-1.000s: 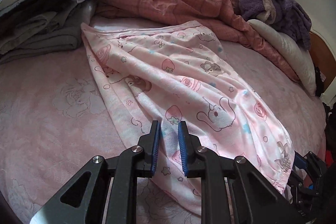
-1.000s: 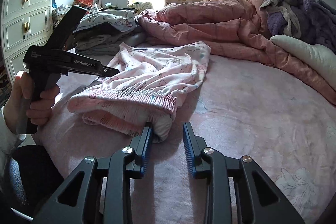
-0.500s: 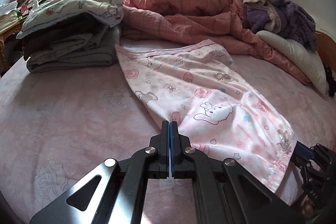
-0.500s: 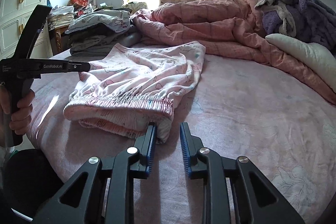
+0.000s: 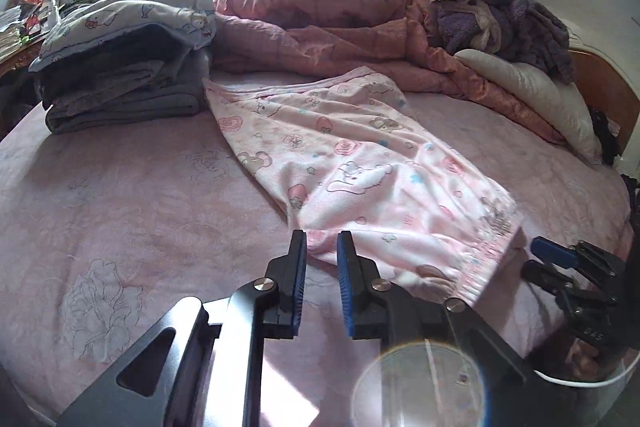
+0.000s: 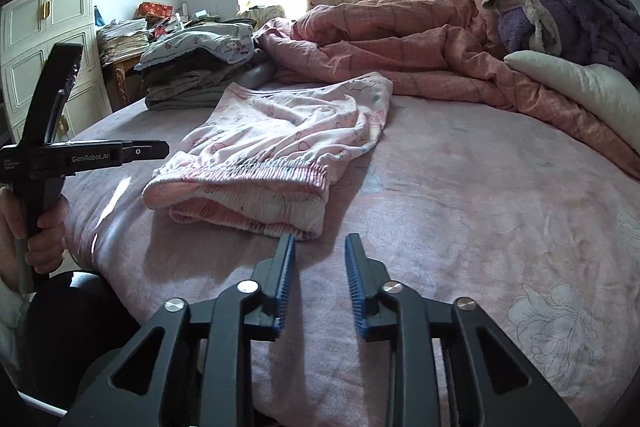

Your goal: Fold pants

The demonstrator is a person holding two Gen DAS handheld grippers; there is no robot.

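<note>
Pink pyjama pants [image 5: 360,163] with a cartoon print lie flat on the pink bed sheet [image 5: 120,207], folded lengthwise. Their gathered waistband [image 6: 256,183] faces the bed's near edge. My left gripper [image 5: 322,241] hovers at the pants' near side edge, its jaws opening. Cloth shows beyond the gap, but the pads do not press on it. A hand holds that gripper [image 6: 160,149] left of the waistband in the right wrist view. My right gripper [image 6: 320,241] is opening too, nothing between its fingers, and its left fingertip [image 6: 289,241] sits just short of the waistband corner.
A stack of folded clothes [image 5: 120,67] sits at the back left of the bed. A rumpled pink quilt [image 5: 320,19], a purple fleece [image 5: 500,15] and a cream pillow [image 5: 528,91] line the far side. A white cabinet [image 6: 48,39] stands beyond the bed's left edge.
The left gripper shut, then parted again while drawing back and up from the pants. The right gripper narrowed and widened again, hardly moving; the waistband corner now lies just beyond its left fingertip.
</note>
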